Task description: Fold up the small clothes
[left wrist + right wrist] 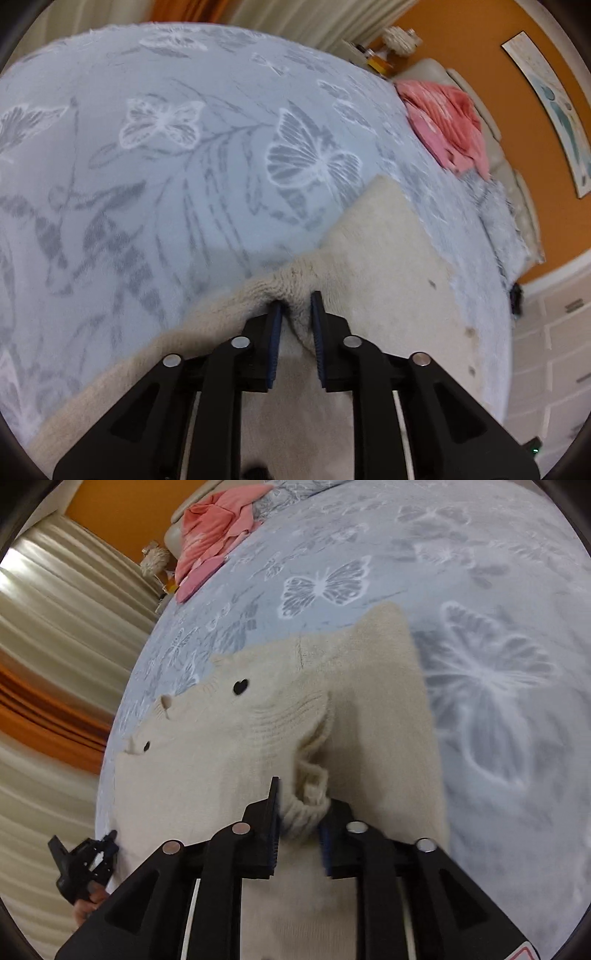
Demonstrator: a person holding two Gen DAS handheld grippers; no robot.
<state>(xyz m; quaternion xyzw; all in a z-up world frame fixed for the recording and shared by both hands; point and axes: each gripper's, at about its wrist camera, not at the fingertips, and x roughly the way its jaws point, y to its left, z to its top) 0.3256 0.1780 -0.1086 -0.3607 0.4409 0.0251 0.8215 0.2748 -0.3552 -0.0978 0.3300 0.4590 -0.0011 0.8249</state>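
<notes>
Cream knitted sweater is laid flat on the bed's blue butterfly-print blanket, near the blanket's near edge, with its front face up; two small black hearts and little knitted details are seen on that face. One sleeve is stretched out away from the body toward the middle of the bed. No fold is seen to be made yet, so the task is judged to be at its very start for this garment. The left gripper is clamped on a pinched ridge of the knit at the garment's edge, the fabric being bunched between the pads. The right gripper is closed on a ribbed fold of the knit, apparently the collar or a cuff, which bulges between the jaws. A pink garment is left crumpled at the far corner of the bed, unfolded, so further work is judged to remain there too.
</notes>
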